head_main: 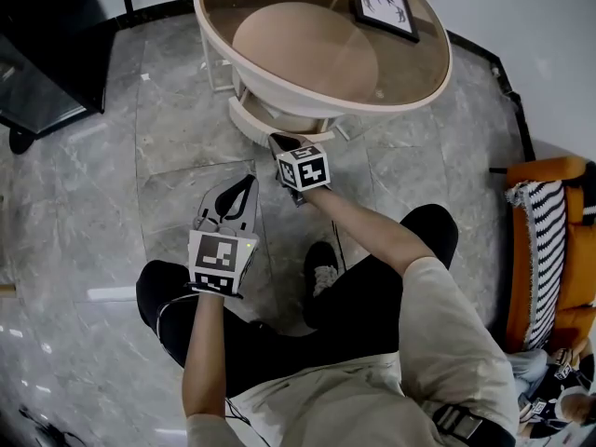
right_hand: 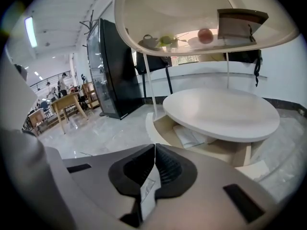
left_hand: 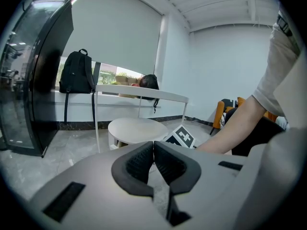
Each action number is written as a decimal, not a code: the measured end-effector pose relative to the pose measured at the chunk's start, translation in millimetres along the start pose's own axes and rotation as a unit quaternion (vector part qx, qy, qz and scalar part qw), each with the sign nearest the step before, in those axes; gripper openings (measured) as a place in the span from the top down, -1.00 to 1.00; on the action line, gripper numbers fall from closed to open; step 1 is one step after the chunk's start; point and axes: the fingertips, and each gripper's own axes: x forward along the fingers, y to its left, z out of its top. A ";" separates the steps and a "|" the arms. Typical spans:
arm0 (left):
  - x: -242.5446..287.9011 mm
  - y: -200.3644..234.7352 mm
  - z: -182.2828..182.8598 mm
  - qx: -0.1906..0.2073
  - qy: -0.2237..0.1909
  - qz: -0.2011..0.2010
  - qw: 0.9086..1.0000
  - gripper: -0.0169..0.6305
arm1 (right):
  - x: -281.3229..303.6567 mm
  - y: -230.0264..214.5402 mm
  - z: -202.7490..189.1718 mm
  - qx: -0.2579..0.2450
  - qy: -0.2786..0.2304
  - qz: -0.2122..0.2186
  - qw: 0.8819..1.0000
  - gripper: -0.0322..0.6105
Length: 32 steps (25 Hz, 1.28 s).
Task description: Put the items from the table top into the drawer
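The drawer (head_main: pixel 268 119) stands open mid-frame to receive items. Your right gripper (head_main: pixel 281 143) beside it and your left gripper (head_main: pixel 240 190) below are both closed on nothing. The picture frame (head_main: pixel 383 4) waits upper right on the tabletop (head_main: pixel 434 86).

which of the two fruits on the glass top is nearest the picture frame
The reddish fruit, which lies just beside the picture frame. The green fruit lies further off, on the reddish one's far side from the frame.
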 end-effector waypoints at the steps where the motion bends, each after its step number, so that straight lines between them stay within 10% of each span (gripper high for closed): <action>1: 0.8 0.4 0.9 -0.001 0.000 0.001 1.000 0.88 | 0.5 -6.2 3.0 0.002 -0.004 -0.005 1.000 0.79; 9: 9.1 2.5 6.0 0.004 0.003 0.005 1.000 0.88 | 3.6 -66.1 27.5 0.043 -0.037 -0.051 0.997 0.79; 21: 12.7 4.0 4.4 0.010 0.010 0.010 1.000 0.88 | 3.5 -35.1 -12.3 -0.058 -0.023 -0.076 0.995 0.79; 32: 9.3 8.0 0.5 0.006 0.012 0.015 1.000 0.88 | 17.7 -88.8 -29.0 0.029 0.026 -0.112 0.993 0.79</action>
